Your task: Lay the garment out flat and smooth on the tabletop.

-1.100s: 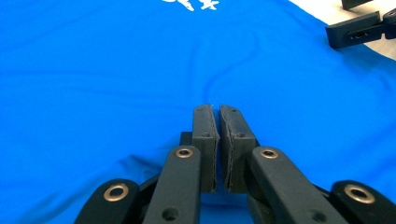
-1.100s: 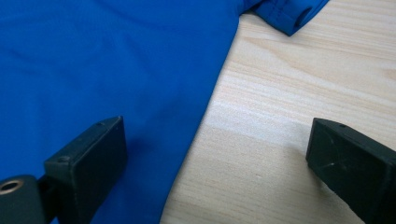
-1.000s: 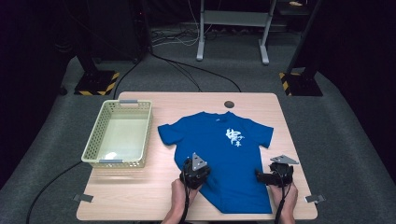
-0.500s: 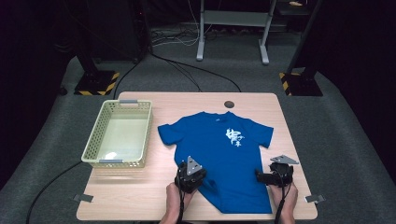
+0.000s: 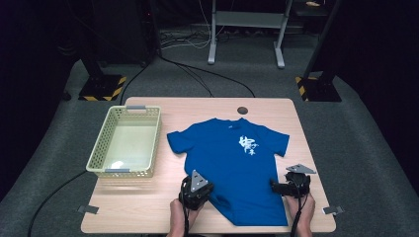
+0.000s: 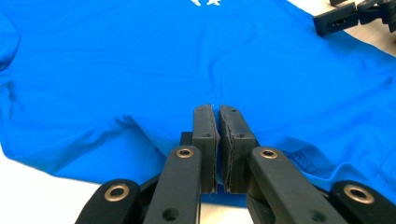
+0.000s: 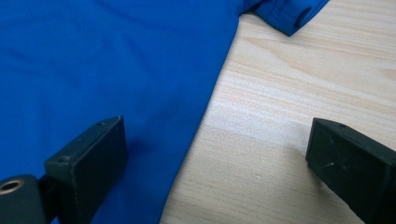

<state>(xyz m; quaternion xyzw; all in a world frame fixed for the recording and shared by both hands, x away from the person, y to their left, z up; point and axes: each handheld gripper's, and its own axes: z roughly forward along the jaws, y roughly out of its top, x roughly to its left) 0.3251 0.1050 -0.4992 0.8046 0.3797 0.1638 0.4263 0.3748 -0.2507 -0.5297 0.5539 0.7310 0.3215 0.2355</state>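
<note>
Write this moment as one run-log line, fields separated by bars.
left gripper: shut on T-shirt edge | right gripper: open, straddling the shirt's side edge | basket: empty

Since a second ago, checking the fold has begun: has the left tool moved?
Yes. The left tool, shut on the shirt hem, has shifted left, toward the basket side, dragging the hem corner along.

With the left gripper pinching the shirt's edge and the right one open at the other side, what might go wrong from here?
1. The left gripper is shut on a thin fold at the edge of the blue T-shirt; the fabric may slip out when pulled.
2. The right gripper is open, one jaw over cloth and one over the bare table; closing there might miss the edge.
3. Pulling from one side alone could bunch the shirt.
</note>
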